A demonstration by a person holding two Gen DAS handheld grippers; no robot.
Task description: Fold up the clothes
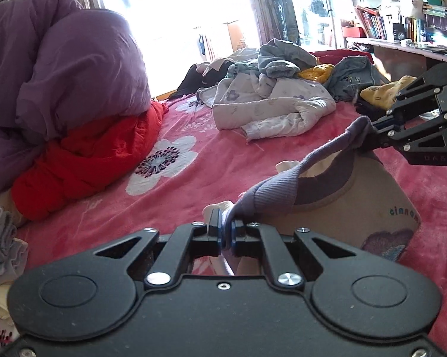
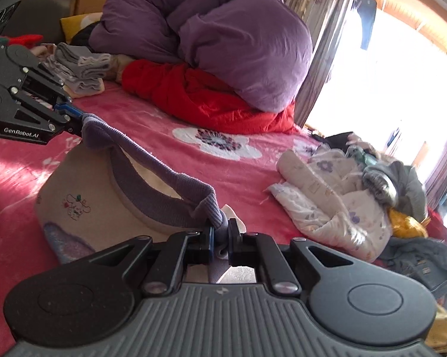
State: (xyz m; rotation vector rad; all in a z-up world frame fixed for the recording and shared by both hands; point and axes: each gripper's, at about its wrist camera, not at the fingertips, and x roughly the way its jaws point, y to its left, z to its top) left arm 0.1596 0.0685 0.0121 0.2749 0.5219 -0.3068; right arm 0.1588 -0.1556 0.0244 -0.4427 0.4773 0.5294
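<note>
Left gripper (image 1: pixel 227 232) and right gripper (image 2: pixel 220 235) are each clamping the top (image 1: pixel 357 205) by its ribbed collar, sagging soft and light over the bed (image 1: pixel 223 160); shoulder seams suit regrasping.

Blown-out window (image 1: pixel 187 6) glare, fisheye warping

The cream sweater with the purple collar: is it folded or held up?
Held up: cream sweater hangs by its purple collar between left tool and right tool.

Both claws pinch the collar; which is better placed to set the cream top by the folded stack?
Left claw, probably: in the right wrist view it sits nearer the folded stack than the right claw.
</note>
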